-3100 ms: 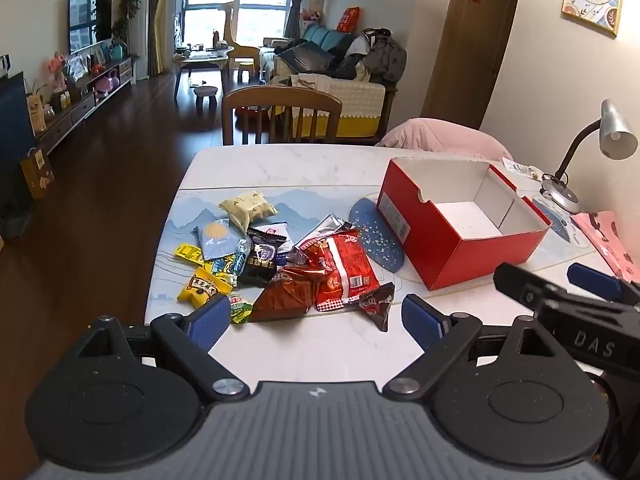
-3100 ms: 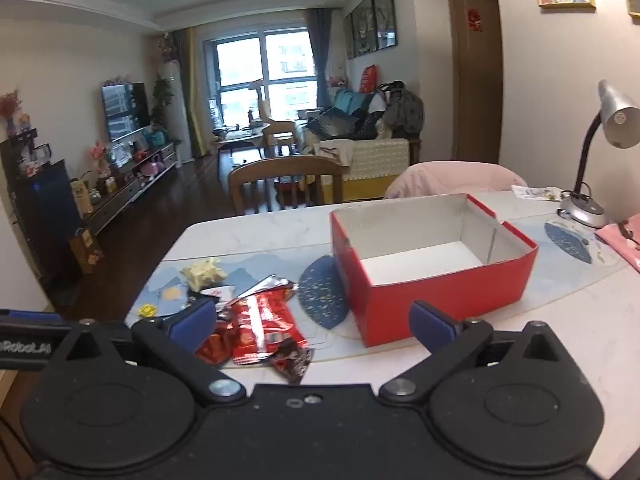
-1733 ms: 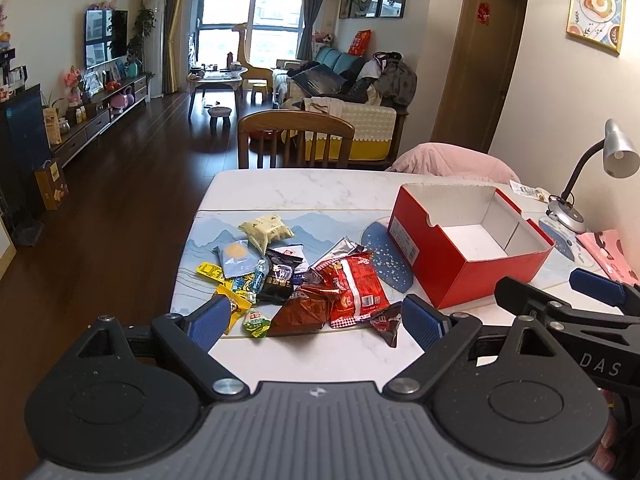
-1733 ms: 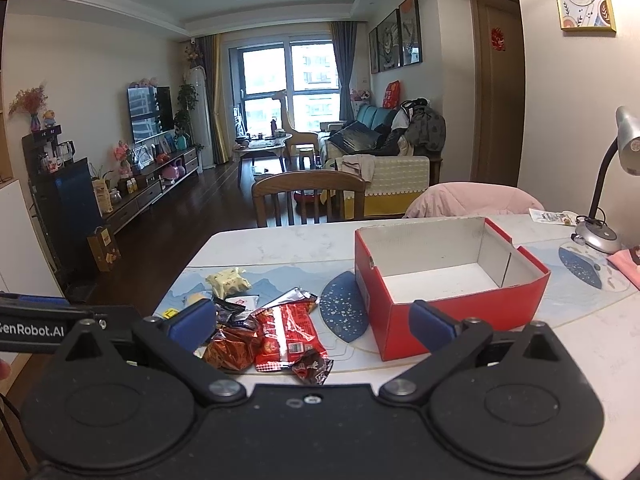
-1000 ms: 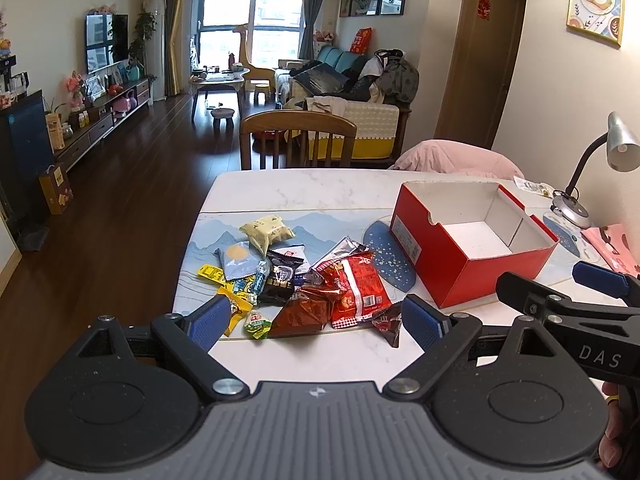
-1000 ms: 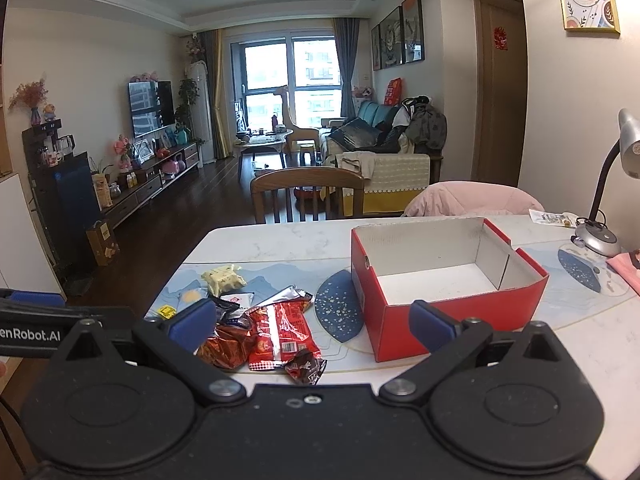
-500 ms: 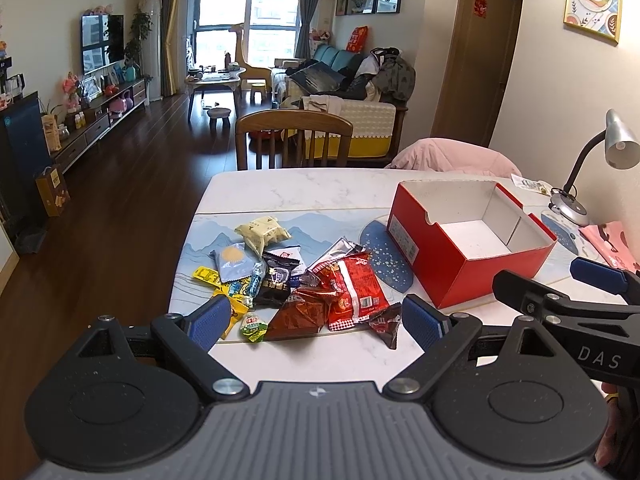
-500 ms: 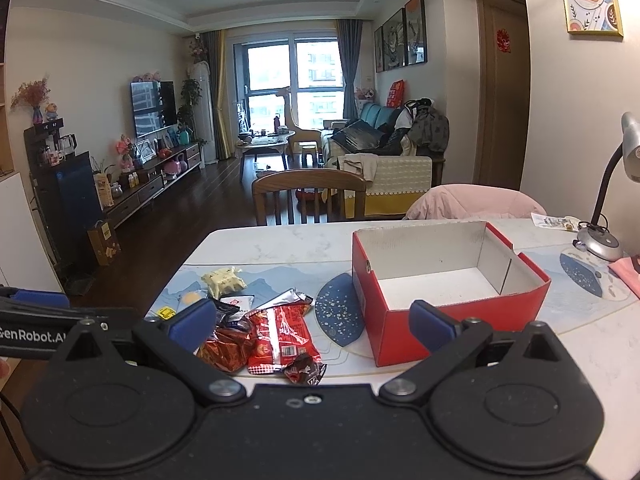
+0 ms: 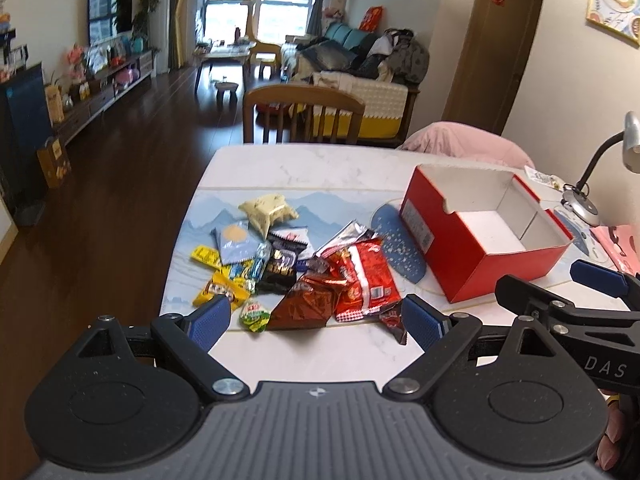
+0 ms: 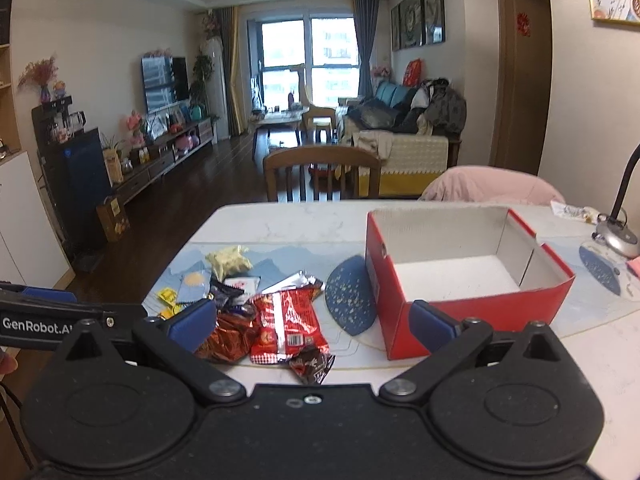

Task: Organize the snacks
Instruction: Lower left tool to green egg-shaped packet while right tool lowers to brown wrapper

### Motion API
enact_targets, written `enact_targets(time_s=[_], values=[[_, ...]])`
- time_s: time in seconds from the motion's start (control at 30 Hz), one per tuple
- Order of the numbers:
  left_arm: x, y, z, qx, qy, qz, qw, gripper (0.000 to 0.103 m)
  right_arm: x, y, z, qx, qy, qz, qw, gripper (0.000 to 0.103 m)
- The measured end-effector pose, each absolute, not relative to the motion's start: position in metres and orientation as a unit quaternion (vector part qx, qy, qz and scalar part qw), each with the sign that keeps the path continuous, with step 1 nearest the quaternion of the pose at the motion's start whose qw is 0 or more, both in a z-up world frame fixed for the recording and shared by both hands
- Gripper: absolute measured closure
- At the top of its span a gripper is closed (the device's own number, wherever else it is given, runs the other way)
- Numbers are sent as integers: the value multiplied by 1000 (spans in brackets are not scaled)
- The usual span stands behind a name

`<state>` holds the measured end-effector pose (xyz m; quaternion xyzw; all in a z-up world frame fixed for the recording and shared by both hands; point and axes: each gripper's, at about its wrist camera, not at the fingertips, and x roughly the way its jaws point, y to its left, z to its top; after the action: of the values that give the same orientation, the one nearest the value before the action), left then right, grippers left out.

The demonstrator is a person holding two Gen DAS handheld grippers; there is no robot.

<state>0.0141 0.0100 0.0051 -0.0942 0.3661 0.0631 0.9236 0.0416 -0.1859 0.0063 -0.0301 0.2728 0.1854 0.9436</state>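
Note:
A pile of snack packets lies on the white table: a red packet (image 9: 366, 276), a brown foil packet (image 9: 306, 304), a cream packet (image 9: 268, 210), yellow candies (image 9: 220, 288) and a small green one (image 9: 254, 314). The red packet (image 10: 290, 324) also shows in the right wrist view. An open, empty red box (image 9: 484, 236) stands right of the pile; it shows in the right wrist view too (image 10: 464, 272). My left gripper (image 9: 316, 320) is open above the table's near edge, short of the pile. My right gripper (image 10: 312, 320) is open, facing the pile and box.
A wooden chair (image 9: 304, 114) stands at the table's far side. A desk lamp (image 9: 584, 200) and a pink item (image 9: 618, 244) sit at the right. A blue patterned mat (image 9: 396, 248) lies under the snacks and box. The right gripper's arm (image 9: 568, 316) crosses the left view.
Both views have shifted slightly closer to the table and tilted a little lower. The snacks and box have not moved. Both grippers stay open.

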Motion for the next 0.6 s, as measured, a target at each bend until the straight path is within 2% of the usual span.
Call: enact_targets(time_s=[0.27,0.6], values=[[33,24,-18,-115,400,84,906,10,71,-180,-17,-35,319,195,927,3],[57,58,-60,-128,432,141,882,10,110,-170,-73,-81,373,224,897,11]])
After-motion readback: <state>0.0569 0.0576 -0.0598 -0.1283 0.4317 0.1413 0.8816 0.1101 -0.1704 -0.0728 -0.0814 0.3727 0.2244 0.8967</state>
